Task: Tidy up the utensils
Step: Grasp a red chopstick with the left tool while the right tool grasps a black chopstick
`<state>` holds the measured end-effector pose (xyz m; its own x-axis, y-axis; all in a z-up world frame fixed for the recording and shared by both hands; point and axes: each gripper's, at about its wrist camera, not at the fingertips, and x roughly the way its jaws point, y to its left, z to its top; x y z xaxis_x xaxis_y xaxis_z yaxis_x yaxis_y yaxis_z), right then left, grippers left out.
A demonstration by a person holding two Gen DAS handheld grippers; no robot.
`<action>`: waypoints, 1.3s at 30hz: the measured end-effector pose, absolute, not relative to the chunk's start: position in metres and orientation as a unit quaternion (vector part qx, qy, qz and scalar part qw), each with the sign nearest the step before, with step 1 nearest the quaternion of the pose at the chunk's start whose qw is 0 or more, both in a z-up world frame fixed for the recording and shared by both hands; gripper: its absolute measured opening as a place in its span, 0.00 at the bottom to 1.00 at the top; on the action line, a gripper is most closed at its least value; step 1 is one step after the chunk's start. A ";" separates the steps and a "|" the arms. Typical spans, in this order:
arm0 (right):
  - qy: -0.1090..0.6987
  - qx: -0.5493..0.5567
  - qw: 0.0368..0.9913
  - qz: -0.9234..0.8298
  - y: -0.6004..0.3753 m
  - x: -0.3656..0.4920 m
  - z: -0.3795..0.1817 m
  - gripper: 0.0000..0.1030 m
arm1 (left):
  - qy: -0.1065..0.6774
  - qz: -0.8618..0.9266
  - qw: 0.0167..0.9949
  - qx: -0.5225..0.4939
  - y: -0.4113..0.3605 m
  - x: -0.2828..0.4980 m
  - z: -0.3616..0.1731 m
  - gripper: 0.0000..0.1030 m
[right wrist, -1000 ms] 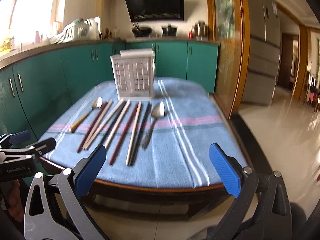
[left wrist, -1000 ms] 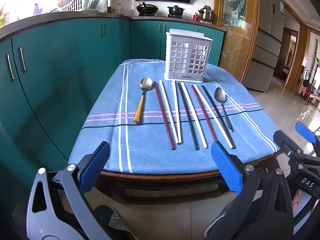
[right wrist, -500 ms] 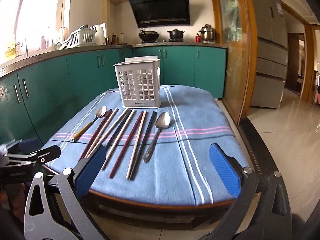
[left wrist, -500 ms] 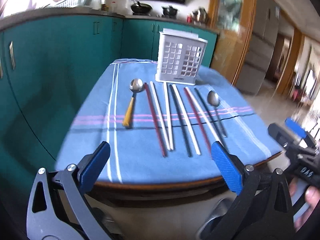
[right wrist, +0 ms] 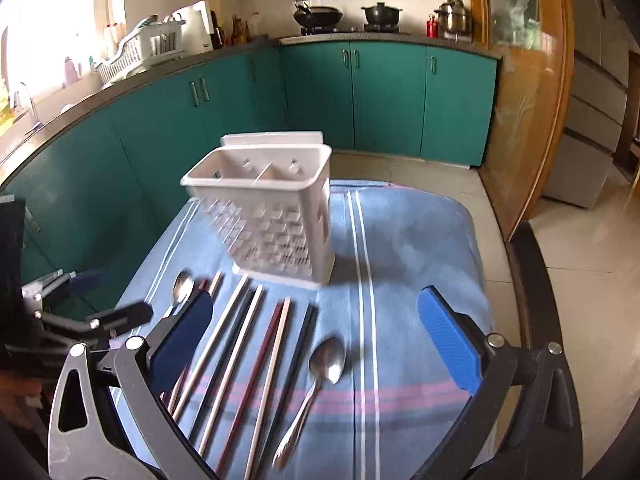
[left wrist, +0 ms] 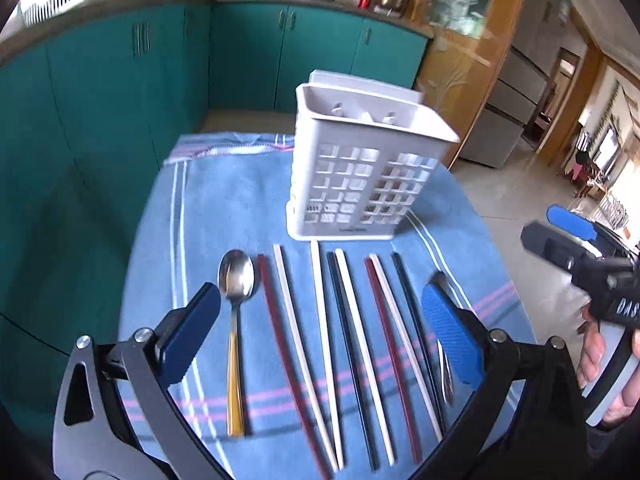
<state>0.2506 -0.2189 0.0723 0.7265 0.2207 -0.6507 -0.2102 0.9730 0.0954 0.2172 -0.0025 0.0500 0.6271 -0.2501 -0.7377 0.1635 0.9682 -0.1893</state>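
Teal cabinets [right wrist: 384,96], steel pots [right wrist: 380,12] behind caddy [right wrist: 272,216]

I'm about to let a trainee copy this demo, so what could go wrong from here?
1. The chopsticks lie side by side, some nearly touching; closing open tongs on one may drag or roll a neighbour.
2. The white holder looks light and stands loose on the cloth, so a hard drop-in could tip or shove it.
3. The plain steel spoon lies flat on cloth, so the right tongs may slip off it.
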 end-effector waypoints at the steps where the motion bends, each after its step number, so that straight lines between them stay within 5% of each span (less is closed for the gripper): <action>1: 0.361 0.014 0.926 0.113 -0.221 0.263 0.068 0.97 | 0.433 -0.114 0.892 -0.059 0.000 0.229 0.042 0.93; 3: 0.384 0.036 0.914 0.126 -0.225 0.284 0.051 0.96 | 0.457 -0.112 0.880 -0.065 0.003 0.243 0.029 0.85; 11: 0.499 0.034 0.853 0.150 -0.210 0.333 -0.012 0.56 | 0.534 -0.108 0.832 -0.102 0.008 0.290 -0.017 0.47; 32: 0.542 0.005 0.830 0.133 -0.184 0.369 -0.044 0.29 | 0.557 -0.038 0.828 -0.055 0.005 0.328 -0.035 0.44; 39: 0.544 0.002 0.830 0.125 -0.181 0.380 -0.049 0.28 | 0.555 -0.036 0.828 -0.067 0.017 0.332 -0.033 0.39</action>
<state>0.3798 -0.1808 -0.0491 0.3772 0.2103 -0.9020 -0.2061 0.9685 0.1397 0.3321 0.0170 -0.0326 0.3812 -0.1333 -0.9148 -0.0155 0.9885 -0.1505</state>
